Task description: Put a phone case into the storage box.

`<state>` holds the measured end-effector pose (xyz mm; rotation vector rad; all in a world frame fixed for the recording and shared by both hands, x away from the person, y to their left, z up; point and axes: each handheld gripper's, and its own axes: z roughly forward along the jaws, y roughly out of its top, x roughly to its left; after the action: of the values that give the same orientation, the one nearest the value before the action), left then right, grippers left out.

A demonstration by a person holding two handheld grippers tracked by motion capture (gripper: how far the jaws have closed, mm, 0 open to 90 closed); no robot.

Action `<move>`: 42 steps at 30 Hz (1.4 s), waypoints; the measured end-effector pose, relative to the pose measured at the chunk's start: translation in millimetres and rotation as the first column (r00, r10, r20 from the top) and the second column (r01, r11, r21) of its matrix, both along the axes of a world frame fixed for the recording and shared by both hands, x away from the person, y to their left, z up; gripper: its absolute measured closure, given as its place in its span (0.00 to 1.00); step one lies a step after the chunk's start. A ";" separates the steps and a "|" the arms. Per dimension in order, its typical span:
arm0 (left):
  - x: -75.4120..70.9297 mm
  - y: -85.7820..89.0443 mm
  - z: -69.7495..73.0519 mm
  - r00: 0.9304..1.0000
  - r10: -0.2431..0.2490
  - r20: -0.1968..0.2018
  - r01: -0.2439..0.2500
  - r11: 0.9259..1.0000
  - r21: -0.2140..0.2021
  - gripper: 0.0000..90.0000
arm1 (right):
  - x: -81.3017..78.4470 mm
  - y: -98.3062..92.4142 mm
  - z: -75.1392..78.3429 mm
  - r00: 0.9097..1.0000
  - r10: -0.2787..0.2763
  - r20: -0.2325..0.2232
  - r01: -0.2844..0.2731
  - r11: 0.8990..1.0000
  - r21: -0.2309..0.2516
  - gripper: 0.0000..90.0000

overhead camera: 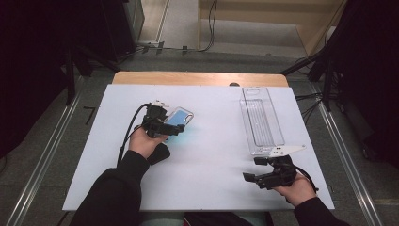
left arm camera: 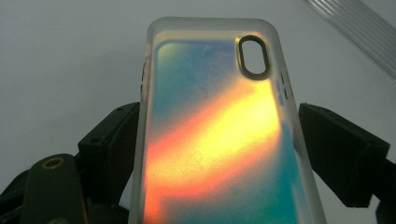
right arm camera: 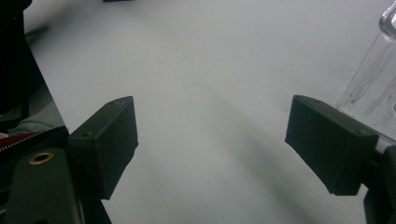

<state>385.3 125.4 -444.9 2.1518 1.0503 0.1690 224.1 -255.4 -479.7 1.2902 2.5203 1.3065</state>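
The white worktop (overhead camera: 207, 174) is the brightest area in the high view, evenly lit from above, while the room around the worktop falls into near-black at both sides. Shadows on the worktop are soft and faint. The high view is slightly soft and grainy. In the left gripper view the phone case (left arm camera: 219, 135) glows with an orange-yellow sheen, its near end blurred. In the right gripper view the black jaws are dim and out of focus, casting diffuse shadows on the worktop.

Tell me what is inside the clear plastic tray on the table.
The clear plastic tray looks empty: its ribbed floor shows through, with the white table beneath. Its near end is partly covered by the right tongs' grey plate.
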 end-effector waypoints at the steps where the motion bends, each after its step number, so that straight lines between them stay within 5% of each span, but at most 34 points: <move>1: -1.2 -0.7 0.2 1.000 -0.012 -0.004 0.012 1.000 -0.004 0.18 | -0.1 0.0 0.1 1.000 -0.001 0.000 0.001 1.000 -0.001 0.17; 6: -12.3 -2.7 1.0 0.999 -0.043 -0.030 0.040 0.997 -0.067 0.18 | -0.1 -0.7 1.0 1.000 -0.005 0.003 0.005 1.000 0.003 0.17; 14: -32.2 -10.6 0.0 0.997 -0.065 -0.041 0.062 0.996 -0.070 0.18 | -0.7 -0.2 3.0 1.000 -0.009 -0.003 0.010 1.000 0.010 0.17; 21: -53.5 -22.2 0.2 0.994 -0.108 -0.011 0.107 0.990 -0.092 0.18 | -0.7 0.3 3.6 1.000 -0.019 -0.010 0.019 1.000 0.018 0.17; 32: -82.5 -31.9 -6.6 0.998 -0.064 0.013 0.065 0.994 -0.085 0.18 | 0.4 3.8 8.0 0.999 -0.040 -0.023 0.041 0.999 0.027 0.17; 42: -98.9 -38.3 -11.7 0.996 -0.011 0.088 0.020 0.995 -0.102 0.18 | 3.6 8.4 16.7 0.997 -0.072 -0.009 0.072 0.996 0.048 0.17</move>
<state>286.4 87.2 -456.5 2.0414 0.9720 0.1958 227.6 -247.0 -463.1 1.3840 2.4363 1.3588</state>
